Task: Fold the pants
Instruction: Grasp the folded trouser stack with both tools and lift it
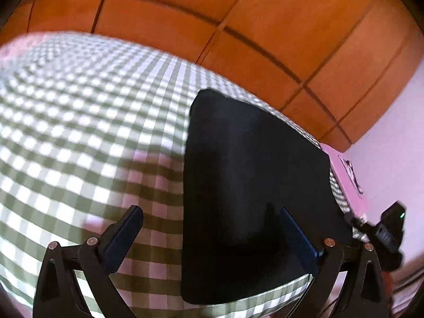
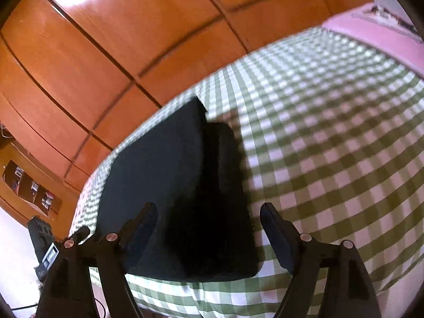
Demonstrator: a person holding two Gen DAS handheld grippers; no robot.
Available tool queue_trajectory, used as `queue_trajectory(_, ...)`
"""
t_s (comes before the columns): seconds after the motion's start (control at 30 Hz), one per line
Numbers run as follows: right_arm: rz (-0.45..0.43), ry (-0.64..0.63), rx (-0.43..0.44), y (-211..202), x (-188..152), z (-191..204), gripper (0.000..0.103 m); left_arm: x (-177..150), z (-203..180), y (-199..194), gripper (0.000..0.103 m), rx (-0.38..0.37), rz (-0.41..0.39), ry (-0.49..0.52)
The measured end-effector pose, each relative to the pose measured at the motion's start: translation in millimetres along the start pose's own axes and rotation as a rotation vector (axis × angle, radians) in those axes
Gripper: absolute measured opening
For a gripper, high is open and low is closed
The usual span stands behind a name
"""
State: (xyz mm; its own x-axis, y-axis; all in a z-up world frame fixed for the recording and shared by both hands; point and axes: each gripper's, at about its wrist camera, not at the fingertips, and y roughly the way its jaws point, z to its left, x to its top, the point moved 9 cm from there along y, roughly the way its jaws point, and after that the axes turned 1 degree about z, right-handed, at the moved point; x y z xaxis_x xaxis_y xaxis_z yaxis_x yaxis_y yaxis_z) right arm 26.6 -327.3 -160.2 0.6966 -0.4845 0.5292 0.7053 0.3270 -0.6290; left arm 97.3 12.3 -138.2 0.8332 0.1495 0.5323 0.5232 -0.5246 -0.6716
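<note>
The black pants (image 1: 246, 175) lie folded into a flat block on the green-and-white checked bed cover (image 1: 79, 122). My left gripper (image 1: 212, 235) is open and empty, held above the block's left edge, with its right finger over the cloth. In the right wrist view the pants (image 2: 169, 185) show a raised fold along the right side. My right gripper (image 2: 209, 233) is open and empty above the block's near right part. The other gripper shows at the right edge of the left wrist view (image 1: 389, 233) and the left edge of the right wrist view (image 2: 47, 249).
An orange wooden wardrobe (image 1: 238, 26) stands behind the bed. A pink pillow (image 2: 376, 34) lies at the head of the bed. A wooden shelf with small items (image 2: 31, 188) is at the far left. The near bed edge (image 2: 212, 296) lies just below the grippers.
</note>
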Motion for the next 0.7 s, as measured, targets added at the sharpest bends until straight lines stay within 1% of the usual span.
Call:
queue_trajectory(0.03, 0.019, 0.006, -0.003, 6, -3, -3, 0.081, -1, 2, 4, 0.103, -0.021, 0.017, -0.029)
queue_trajectory(0.1, 0.049, 0.039, 0.018, 15, -9, -7, 0.081, -5, 6, 10, 0.103, -0.063, 0.05, -0.075)
queue_trajectory(0.17, 0.055, 0.091, 0.068, 19, -12, -12, 0.082, -9, 6, 12, 0.103, -0.085, 0.064, -0.076)
queue_trajectory(0.23, 0.055, 0.104, 0.099, 20, -12, -13, 0.082, -10, 4, 12, 0.103, -0.101, 0.064, -0.06)
queue_trajectory(0.3, 0.059, 0.09, 0.124, 21, -13, -10, 0.083, -12, -1, 14, 0.103, -0.113, 0.076, -0.046)
queue_trajectory(0.37, 0.068, 0.079, 0.148, 24, -15, -6, 0.083, -11, -3, 18, 0.103, -0.108, 0.081, -0.039)
queue_trajectory(0.43, 0.073, 0.065, 0.152, 28, -16, 0, 0.083, -12, -10, 26, 0.103, -0.106, 0.095, -0.008)
queue_trajectory(0.5, 0.068, 0.033, 0.127, 32, -15, 4, 0.083, -15, -16, 29, 0.103, -0.106, 0.106, 0.035)
queue_trajectory(0.57, 0.056, 0.001, 0.108, 35, -15, 8, 0.08, -18, -25, 35, 0.103, -0.116, 0.13, 0.081)
queue_trajectory(0.6, 0.052, -0.006, 0.107, 35, -14, 9, 0.073, -20, -32, 37, 0.099, -0.121, 0.144, 0.113)
queue_trajectory(0.63, 0.047, -0.012, 0.109, 35, -14, 10, 0.071, -22, -37, 38, 0.095, -0.122, 0.152, 0.136)
queue_trajectory(0.67, 0.042, -0.022, 0.111, 34, -13, 11, 0.067, -22, -41, 38, 0.094, -0.102, 0.149, 0.159)
queue_trajectory(0.7, 0.031, -0.041, 0.108, 32, -12, 12, 0.063, -21, -45, 37, 0.088, -0.086, 0.136, 0.177)
